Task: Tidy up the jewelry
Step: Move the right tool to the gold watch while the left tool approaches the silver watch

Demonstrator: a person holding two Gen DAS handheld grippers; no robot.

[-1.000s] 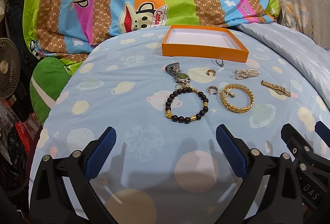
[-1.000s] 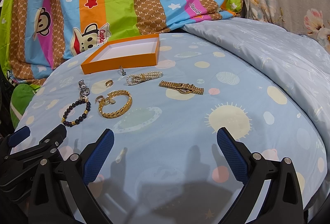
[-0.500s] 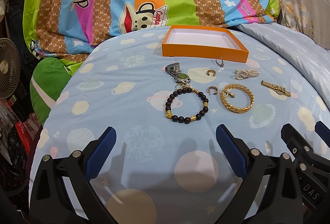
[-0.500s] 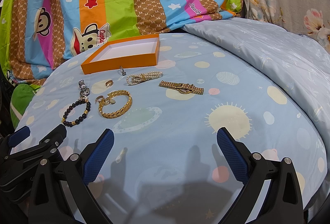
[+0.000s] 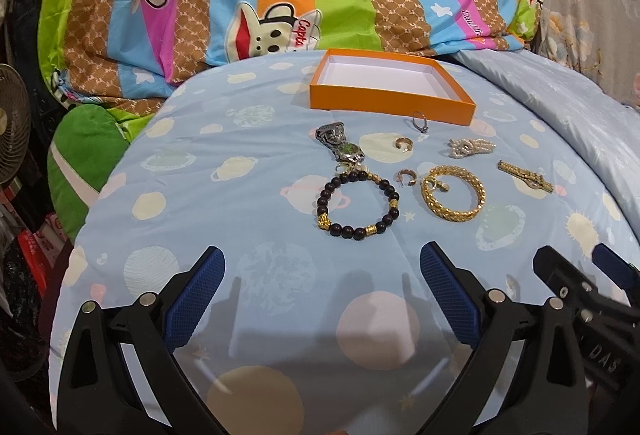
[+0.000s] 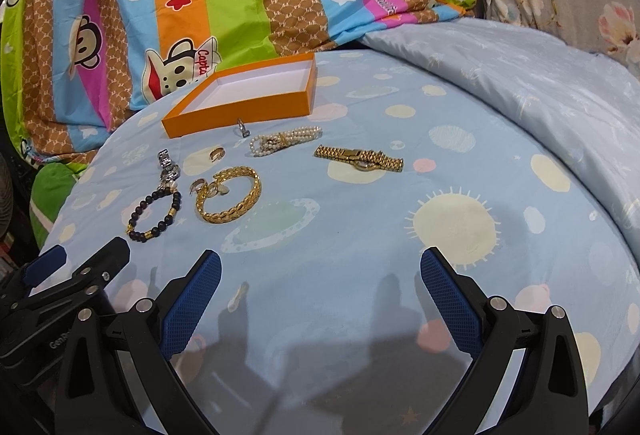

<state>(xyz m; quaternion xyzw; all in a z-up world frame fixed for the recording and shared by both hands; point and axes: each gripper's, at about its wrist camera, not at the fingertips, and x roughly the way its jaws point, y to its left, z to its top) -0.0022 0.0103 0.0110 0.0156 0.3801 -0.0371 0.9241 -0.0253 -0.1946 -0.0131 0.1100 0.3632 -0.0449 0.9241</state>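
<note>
Hovering w/ jaws wide and empty, left gripper (image 5: 320, 271) and right gripper (image 6: 320, 275) sit short of the jewelry; orange box (image 5: 390, 102) empty beyond. Risk imo: soft bedsheet (image 6: 440, 255) bunches, tiny gold ring (image 5: 403, 144) slips away.

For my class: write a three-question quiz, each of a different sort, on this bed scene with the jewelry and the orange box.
1. True or false: the orange box already holds jewelry.
2. Which piece lies nearest the left tool? A gold watch B beaded bracelet C pearl bracelet
3. Fill in: both the left tool and the right tool are ____.

Key: 1 false; 2 B; 3 open
</note>
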